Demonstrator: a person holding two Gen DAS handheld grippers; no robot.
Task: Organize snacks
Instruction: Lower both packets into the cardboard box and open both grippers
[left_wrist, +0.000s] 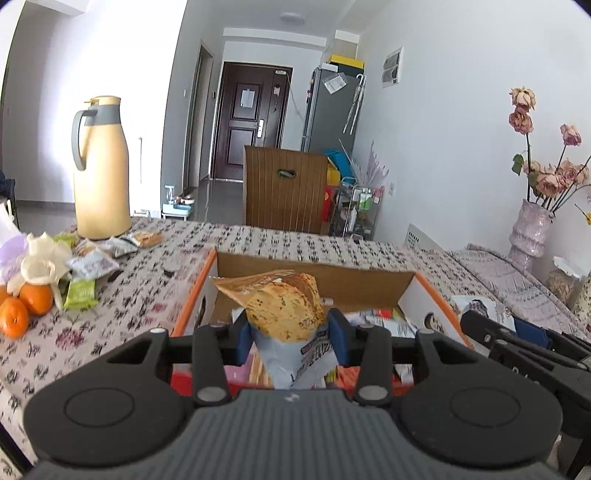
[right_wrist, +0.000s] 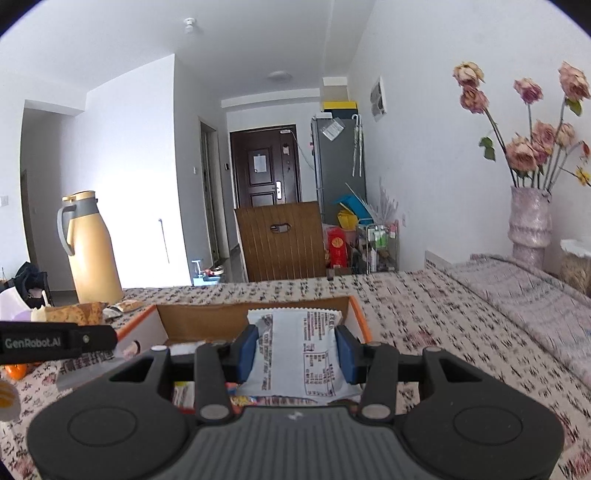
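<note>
The left tongs squeeze a brown snack bag mid-frame. The right tongs squeeze a white packet over the box.

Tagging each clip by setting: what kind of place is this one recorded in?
Most likely a lived-in apartment, at a dining table. A floral tablecloth carries a thermos jug and a vase of dried roses; beyond it a hallway leads to a dark entry door beside a grey fridge.
</note>
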